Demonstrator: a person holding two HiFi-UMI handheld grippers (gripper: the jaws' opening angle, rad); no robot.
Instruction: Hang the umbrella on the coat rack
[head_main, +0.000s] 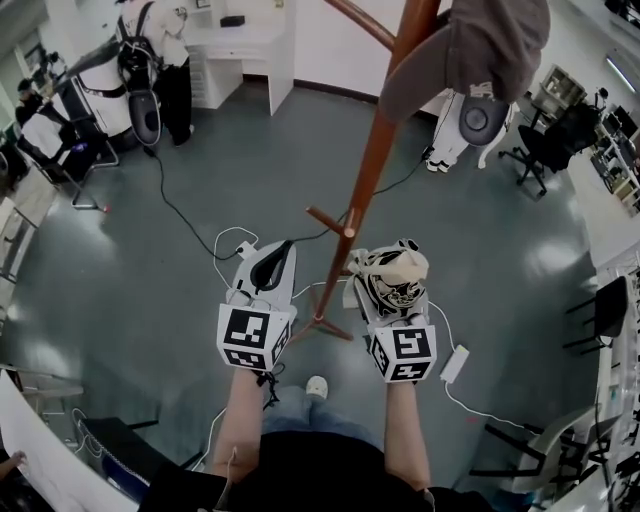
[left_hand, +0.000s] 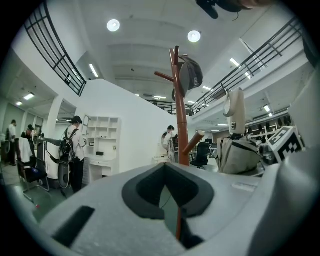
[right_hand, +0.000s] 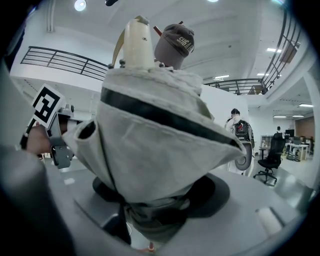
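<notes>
The left tongs (head_main: 283, 248) hang just left of the coat rack (head_main: 372, 160). Their jaws are all but together and hold nothing; only a slit between them shows floor and pole. The right tongs (head_main: 400, 272) are just right of the rack, spread wide and clamped round the bundled canopy of the umbrella (head_main: 397, 275). The umbrella stands upright in them, its cream handle (right_hand: 137, 42) on top with a tan strap beside it.

Beyond both tongs a short lower peg (head_main: 330, 220) juts from the rack's pole, bare. Higher up a grey cap (head_main: 480, 45) covers the rack's top.

This looks like the approach: the umbrella is carried to the rack and not yet hung. Next it likely needs lifting towards a free peg with the strap loop steered over the tip; the empty left tongs could hold the loop open.
</notes>
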